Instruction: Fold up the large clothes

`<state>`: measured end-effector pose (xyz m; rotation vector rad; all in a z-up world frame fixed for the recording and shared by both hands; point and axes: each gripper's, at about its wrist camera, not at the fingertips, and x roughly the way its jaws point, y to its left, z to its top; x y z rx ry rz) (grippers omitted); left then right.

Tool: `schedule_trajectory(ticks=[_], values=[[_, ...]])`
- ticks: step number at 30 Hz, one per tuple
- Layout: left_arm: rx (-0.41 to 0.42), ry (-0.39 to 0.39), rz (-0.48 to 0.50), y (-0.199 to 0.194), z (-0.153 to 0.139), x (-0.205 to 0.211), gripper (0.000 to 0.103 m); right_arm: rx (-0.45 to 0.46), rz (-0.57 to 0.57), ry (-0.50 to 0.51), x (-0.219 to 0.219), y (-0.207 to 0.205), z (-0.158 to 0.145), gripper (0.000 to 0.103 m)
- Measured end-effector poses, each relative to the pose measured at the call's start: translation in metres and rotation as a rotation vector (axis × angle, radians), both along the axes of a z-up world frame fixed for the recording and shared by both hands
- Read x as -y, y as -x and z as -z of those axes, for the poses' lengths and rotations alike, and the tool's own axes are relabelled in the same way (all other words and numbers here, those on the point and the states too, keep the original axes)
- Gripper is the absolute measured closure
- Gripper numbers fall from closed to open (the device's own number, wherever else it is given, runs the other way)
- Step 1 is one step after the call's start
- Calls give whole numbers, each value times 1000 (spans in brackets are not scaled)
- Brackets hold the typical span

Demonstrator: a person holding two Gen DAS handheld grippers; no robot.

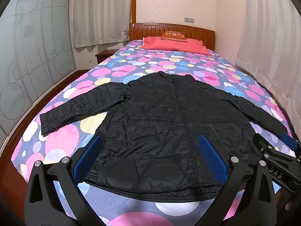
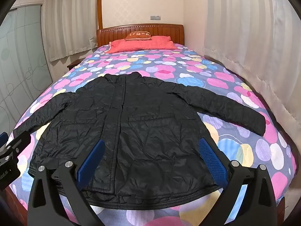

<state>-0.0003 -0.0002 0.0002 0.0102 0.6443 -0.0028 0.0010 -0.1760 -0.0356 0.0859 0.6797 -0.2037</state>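
Note:
A black quilted jacket (image 1: pixel 161 124) lies flat, front up, on the bed, sleeves spread to both sides and hem toward me. My left gripper (image 1: pixel 150 141) hovers above the hem's left half, blue pads wide apart and nothing between them. My right gripper (image 2: pixel 152 145) hangs over the same jacket (image 2: pixel 131 124) above the right half of the hem, open and empty too. The right gripper (image 1: pixel 270 143) also shows at the right edge of the left wrist view. Part of the left gripper's body shows at the left edge of the right wrist view.
The bed (image 1: pixel 62 137) wears a purple cover with pink, blue and yellow blobs. A red pillow (image 1: pixel 175 45) and an orange cushion (image 1: pixel 174 35) lie by the wooden headboard (image 1: pixel 197 32). White curtains (image 2: pixel 244 37) hang close along the right side. A glass wardrobe (image 1: pixel 28 56) stands left.

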Motion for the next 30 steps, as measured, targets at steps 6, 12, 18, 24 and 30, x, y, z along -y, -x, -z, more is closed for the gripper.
schedule_trajectory(ticks=[6, 12, 18, 24, 30], values=[[-9, 7, 12, -4, 1, -1, 2, 5, -2, -2, -1, 0, 0, 4], [9, -13, 1, 4, -2, 9, 2, 11, 0, -1, -2, 1, -1, 4], [6, -4, 4, 6, -2, 6, 2, 11, -1, 0, -3, 0, -1, 4], [4, 0, 4, 5, -2, 5, 2, 13, 0, 1, -3, 0, -1, 4], [1, 8, 1, 8, 2, 2, 2, 11, -1, 3, -3, 1, -1, 4]])
